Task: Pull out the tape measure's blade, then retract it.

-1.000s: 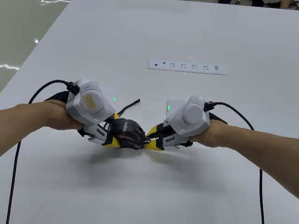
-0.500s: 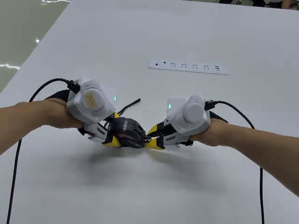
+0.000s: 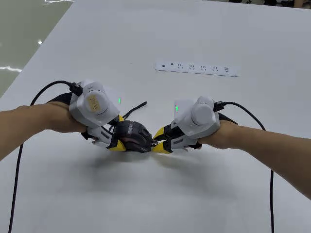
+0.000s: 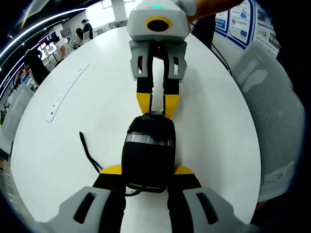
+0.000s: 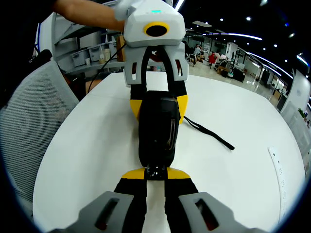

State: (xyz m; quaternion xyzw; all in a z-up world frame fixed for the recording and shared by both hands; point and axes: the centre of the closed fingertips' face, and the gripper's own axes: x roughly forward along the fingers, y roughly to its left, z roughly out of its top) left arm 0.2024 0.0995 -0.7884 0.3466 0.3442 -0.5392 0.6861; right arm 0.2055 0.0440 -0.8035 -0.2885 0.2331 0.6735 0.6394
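A black tape measure point(image 3: 131, 137) is held just above the white table, and my left gripper point(image 3: 115, 141) is shut on its body from the left. In the left gripper view the case point(image 4: 148, 153) sits between my yellow pads point(image 4: 112, 169). My right gripper point(image 3: 158, 141) meets it from the right, shut on the blade's end hook point(image 5: 156, 172) at the case mouth. From the right gripper view the case point(image 5: 156, 127) stretches away from my right gripper point(image 5: 156, 174). No length of blade shows outside the case. Its black wrist strap point(image 3: 135, 110) trails on the table.
A white power strip point(image 3: 197, 68) lies flat farther back on the table point(image 3: 146, 43). Black cables point(image 3: 14, 184) run from both grippers toward the near edge. A grey mesh chair point(image 5: 34, 111) stands beside the table.
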